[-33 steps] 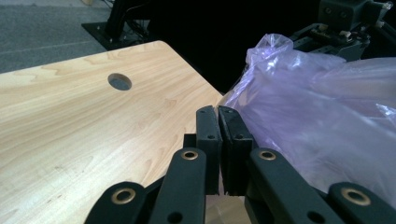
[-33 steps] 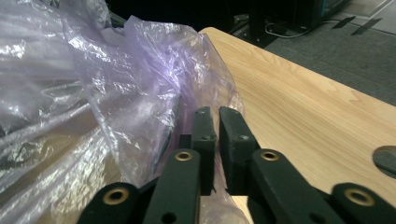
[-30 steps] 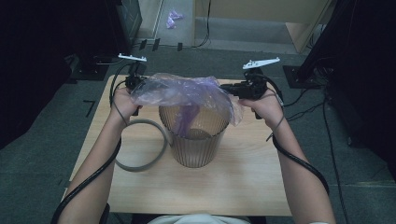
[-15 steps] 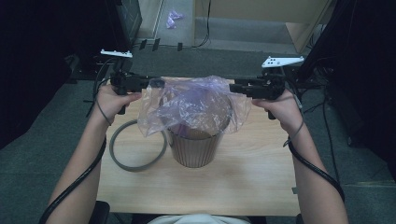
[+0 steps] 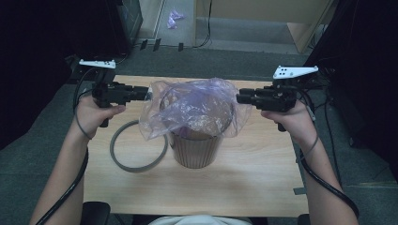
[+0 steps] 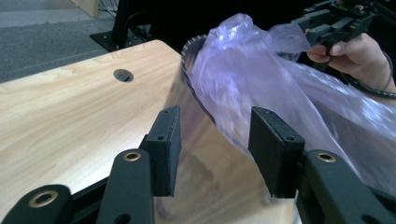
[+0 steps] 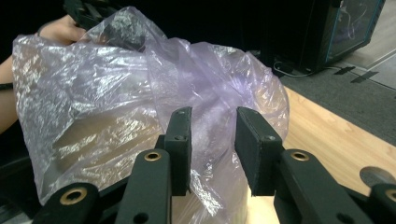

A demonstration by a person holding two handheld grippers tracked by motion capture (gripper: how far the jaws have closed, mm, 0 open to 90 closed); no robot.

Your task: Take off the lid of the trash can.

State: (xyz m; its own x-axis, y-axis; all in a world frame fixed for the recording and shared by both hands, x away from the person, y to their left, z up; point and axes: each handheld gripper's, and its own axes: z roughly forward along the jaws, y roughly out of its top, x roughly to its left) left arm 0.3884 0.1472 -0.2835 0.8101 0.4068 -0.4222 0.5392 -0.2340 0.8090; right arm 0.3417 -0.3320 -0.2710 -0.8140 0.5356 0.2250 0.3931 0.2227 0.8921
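A purple plastic bag (image 5: 195,110) drapes over the ribbed bin (image 5: 195,150) on the table (image 5: 263,178). The left gripper (image 5: 149,93) has just been opening, jaws apart with nothing between them. The right gripper (image 5: 238,99) has just been closing, jaws apart around bag film.

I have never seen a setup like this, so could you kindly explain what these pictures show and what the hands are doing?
A person sits at a wooden table and holds a hand-operated tool in each hand. Each tool ends in two black jaws that pinch things. The high view looks down from above the person. The other two pictures come from small cameras riding on the tools, looking along their own jaws.

On the table stands a ribbed waste bin with a thin purple plastic bag draped loosely over its top. A grey ring lies flat beside it.

The left gripper has just been opening; in the left gripper view its jaws stand apart, with the bin's rim and the bag beyond them, pressing nothing. The right gripper is at the bag's other edge, and its jaws are apart too, with bag film in the gap between them.
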